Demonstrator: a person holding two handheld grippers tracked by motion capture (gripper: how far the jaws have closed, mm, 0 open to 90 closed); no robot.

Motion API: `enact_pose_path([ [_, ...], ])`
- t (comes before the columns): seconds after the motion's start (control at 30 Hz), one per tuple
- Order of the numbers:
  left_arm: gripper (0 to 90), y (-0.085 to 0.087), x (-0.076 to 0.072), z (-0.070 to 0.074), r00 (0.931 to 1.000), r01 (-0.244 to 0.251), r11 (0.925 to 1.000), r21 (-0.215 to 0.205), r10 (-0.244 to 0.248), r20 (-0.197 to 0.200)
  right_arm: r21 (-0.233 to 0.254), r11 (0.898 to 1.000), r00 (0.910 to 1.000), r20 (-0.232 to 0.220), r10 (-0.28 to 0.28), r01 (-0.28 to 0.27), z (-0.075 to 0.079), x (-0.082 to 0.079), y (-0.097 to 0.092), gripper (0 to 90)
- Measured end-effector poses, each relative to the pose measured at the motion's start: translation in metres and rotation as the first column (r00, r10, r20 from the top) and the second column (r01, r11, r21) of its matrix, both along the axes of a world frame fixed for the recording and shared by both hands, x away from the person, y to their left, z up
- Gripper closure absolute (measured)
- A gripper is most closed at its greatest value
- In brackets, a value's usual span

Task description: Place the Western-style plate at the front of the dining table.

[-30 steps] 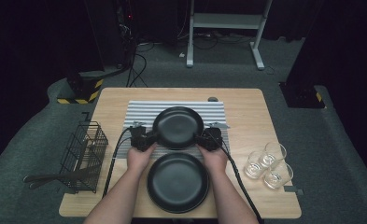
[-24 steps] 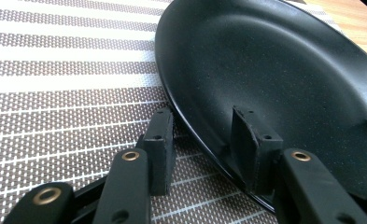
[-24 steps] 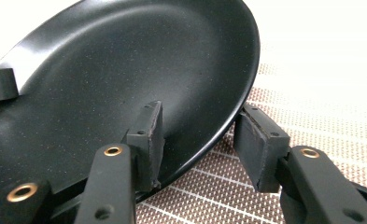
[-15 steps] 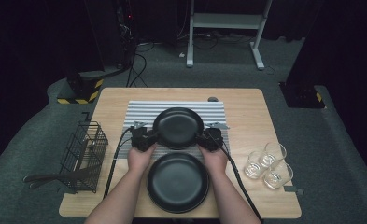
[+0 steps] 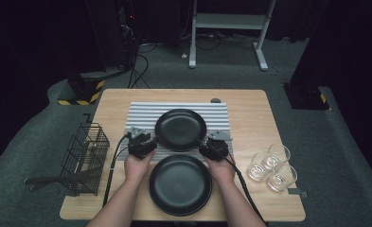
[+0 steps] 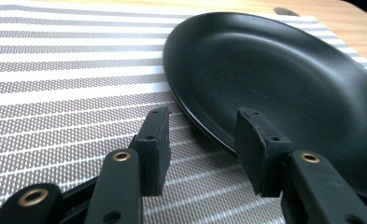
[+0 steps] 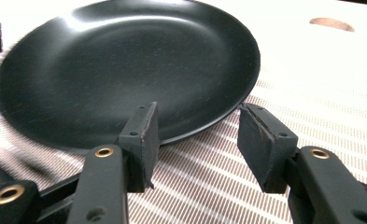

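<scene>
The far plate (image 5: 180,129) lies flat on the striped mat (image 5: 141,115), between the left gripper (image 5: 142,144) and right gripper (image 5: 215,147); both sets of jaws have just been opening, rim between them, unpinched.

mat (image 5: 141,115): middle of table (image 5: 250,101)
far plate (image 5: 180,129): on mat
near plate (image 5: 180,184): before mat
basket (image 5: 85,157): left of mat
glasses (image 5: 271,167): right of mat, nearer

no readable text, labels or signs anywhere
</scene>
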State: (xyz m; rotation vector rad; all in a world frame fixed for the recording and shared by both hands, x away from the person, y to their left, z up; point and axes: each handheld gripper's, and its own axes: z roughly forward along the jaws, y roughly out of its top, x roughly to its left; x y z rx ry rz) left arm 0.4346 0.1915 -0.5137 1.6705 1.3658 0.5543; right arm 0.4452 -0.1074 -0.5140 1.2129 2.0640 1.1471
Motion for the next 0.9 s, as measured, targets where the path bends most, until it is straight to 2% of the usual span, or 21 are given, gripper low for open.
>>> enact_pose_path([
  [0.07,55.3,0.000,-0.008,0.004,0.9997,0.018,0.9998,-0.007,-0.018,0.015,-0.018,1.000,1.0000,0.008,0.000,0.000,0.002,-0.006,-0.003,50.5],
  [0.13,53.0,-0.003,-0.014,0.009,0.9988,0.034,0.9989,0.032,-0.035,0.035,-0.008,1.000,0.9998,0.016,0.015,-0.015,0.006,-0.011,-0.005,50.4],
  [0.2,52.3,-0.004,-0.016,0.011,0.9980,0.043,0.9977,0.053,-0.045,0.044,-0.012,1.000,0.9988,0.040,0.028,-0.028,0.011,-0.016,-0.008,50.4],
  [0.37,50.1,-0.006,-0.021,0.010,0.9982,0.060,0.9953,0.076,-0.060,0.004,-0.025,0.999,0.9979,0.058,0.031,-0.029,0.018,-0.026,-0.011,50.8],
  [0.5,49.1,-0.006,-0.026,0.010,0.9975,0.071,0.9920,0.104,-0.070,-0.009,-0.017,1.000,0.9995,0.029,0.010,-0.010,0.018,-0.032,-0.014,51.5],
  [0.6,49.1,-0.004,-0.028,0.010,0.9976,0.069,0.9936,0.089,-0.069,-0.008,0.004,1.000,0.9998,0.017,0.009,-0.009,0.018,-0.036,-0.016,52.4],
  [0.7,48.8,-0.005,-0.029,0.010,0.9968,0.079,0.9922,0.097,-0.078,-0.021,-0.026,1.000,1.0000,0.002,-0.001,0.001,0.015,-0.039,-0.018,50.6],
  [0.8,47.9,-0.005,-0.033,0.012,0.9968,0.080,0.9930,0.088,-0.078,-0.017,-0.004,1.000,0.9993,-0.033,-0.014,0.014,0.015,-0.041,-0.025,50.6],
  [0.9,46.2,-0.004,-0.036,0.015,0.9972,0.074,0.9912,0.110,-0.075,-0.001,-0.001,1.000,0.9994,-0.033,-0.005,0.005,0.016,-0.046,-0.030,51.3],
])
